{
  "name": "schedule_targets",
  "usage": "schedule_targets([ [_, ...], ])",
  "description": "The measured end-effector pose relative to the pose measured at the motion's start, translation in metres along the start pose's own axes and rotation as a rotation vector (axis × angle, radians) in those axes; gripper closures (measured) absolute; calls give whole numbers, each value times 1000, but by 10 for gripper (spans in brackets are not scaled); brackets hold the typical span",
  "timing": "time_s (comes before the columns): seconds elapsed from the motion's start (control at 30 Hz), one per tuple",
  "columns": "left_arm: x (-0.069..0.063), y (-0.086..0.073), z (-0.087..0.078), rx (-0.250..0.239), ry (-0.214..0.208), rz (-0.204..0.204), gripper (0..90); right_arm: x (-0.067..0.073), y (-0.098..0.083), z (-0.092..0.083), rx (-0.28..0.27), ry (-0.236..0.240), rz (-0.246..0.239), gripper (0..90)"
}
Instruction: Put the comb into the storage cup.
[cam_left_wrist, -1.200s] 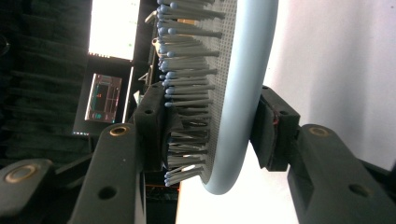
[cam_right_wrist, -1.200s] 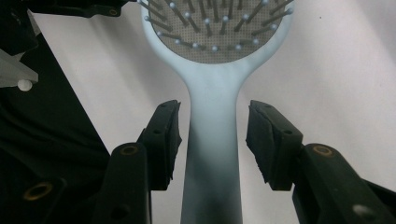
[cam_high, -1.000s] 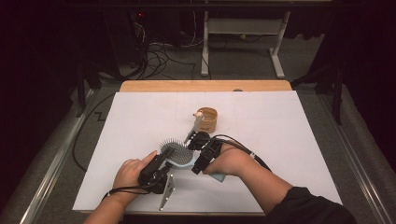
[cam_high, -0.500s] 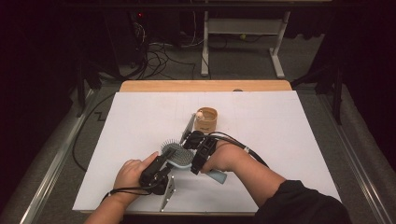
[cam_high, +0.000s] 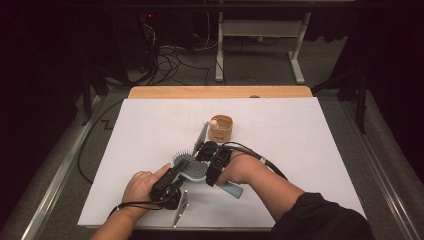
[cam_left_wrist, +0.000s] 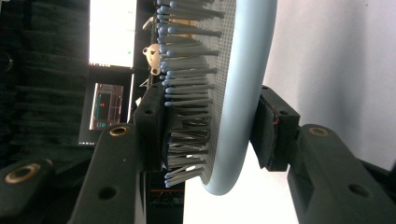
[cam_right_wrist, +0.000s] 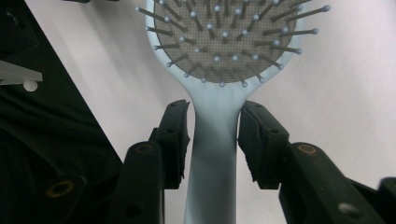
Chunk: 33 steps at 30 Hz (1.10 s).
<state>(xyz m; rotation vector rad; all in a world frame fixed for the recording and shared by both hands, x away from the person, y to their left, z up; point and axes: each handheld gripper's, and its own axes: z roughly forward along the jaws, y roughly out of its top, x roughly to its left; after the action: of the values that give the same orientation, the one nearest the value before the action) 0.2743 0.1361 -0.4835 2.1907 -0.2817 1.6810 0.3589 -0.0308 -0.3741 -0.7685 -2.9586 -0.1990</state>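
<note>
Left gripper (cam_high: 176, 176) sits at the near edge of the white table (cam_high: 310, 150), jaws clamped across the head of the light blue hairbrush (cam_high: 192, 169): one pad (cam_left_wrist: 156, 133) buried in the bristles, the other on the smooth back. That grip fixes the head so the handle is free for the other hand.

Right gripper (cam_high: 206, 150) comes in from the right, jaws straddling the brush neck just below the bristle pad. They have just been closing, with the neck between them. In the right gripper view the pads (cam_right_wrist: 175, 140) look touching or a hair off the neck; can't confirm real pressure, so I'd call it barely pinching at best. Likely a handover or a re-grip, my read only.

Brush is near centre of the table, handle end pointing near-right under the right wrist, bristles up and tilted.

Room: both forearms crowd the near edge, little slack toward the person. Left and right of the brush the sheet is bare. Farther off, slightly right, a small wooden cup (cam_high: 221, 128) holds a stick with a rounded tip, clear of the grippers but on the far line. Beyond it is open sheet, then the wooden table edge (cam_high: 220, 92).
</note>
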Motion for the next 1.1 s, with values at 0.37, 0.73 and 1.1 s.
schedule_targets([
  [0.37, -3, 1, 0, -4, 5, 24, 537, 1, 0, 2, 18, -20, -6, 694],
  [0.73, -4, 3, 1, -6, 4, 40, 535, 1, 1, 6, 47, -36, -11, 706],
  [1.1, -4, 5, -1, 7, 5, 71, 529, 4, 1, 9, 70, -59, -13, 715],
])
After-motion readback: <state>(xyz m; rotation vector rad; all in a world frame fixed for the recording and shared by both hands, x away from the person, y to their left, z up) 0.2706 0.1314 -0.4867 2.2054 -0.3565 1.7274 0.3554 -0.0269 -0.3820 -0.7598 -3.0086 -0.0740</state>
